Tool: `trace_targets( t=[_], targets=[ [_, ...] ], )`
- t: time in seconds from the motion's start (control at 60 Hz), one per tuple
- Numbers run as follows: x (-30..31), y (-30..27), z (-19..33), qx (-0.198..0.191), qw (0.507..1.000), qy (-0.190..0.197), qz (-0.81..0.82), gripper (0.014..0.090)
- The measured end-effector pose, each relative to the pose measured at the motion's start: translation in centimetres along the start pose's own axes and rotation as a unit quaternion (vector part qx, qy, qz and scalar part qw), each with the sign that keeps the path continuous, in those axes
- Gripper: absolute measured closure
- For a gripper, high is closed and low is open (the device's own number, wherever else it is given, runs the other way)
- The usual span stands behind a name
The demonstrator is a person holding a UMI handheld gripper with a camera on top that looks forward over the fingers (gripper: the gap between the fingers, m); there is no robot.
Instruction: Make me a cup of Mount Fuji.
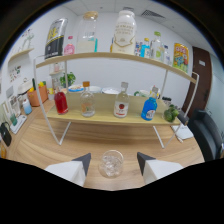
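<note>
One glass point(111, 163) between open tool point(113, 161); seemingly four bottles point(120, 103) beyond.

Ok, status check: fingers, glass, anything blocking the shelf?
Gripper open. Glass of ice stands between the fingers on the table. Red, clear and blue bottles on the shelf beyond; nothing in between.

**Labels on the bar shelf stay unreadable**

Bottles line the two-tier shelf point(115, 117), several carrying labels, among them a white-labelled bottle point(121, 102), a blue bottle point(149, 108) and a tall white jug point(123, 33). No word, brand or number on any of them can be read.
</note>
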Motion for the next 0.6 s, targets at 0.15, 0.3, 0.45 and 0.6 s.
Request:
trace_targets(
  t=[0.15,0.3,0.45,0.6],
  targets=[
    [-0.2,0.2,-0.8,0.001,1.000,0.003,-0.001,0.0183],
    [-1.3,1.6,-2.5,0.002,1.000,0.003,0.012,0.0184],
    [-3.8,0.8,-3.7,0.045,0.998,-0.009,0.032,0.0180],
    [-6.5,-2.8,-3.0,0.102,0.993,-0.034,0.047,0.0183]
  ],
)
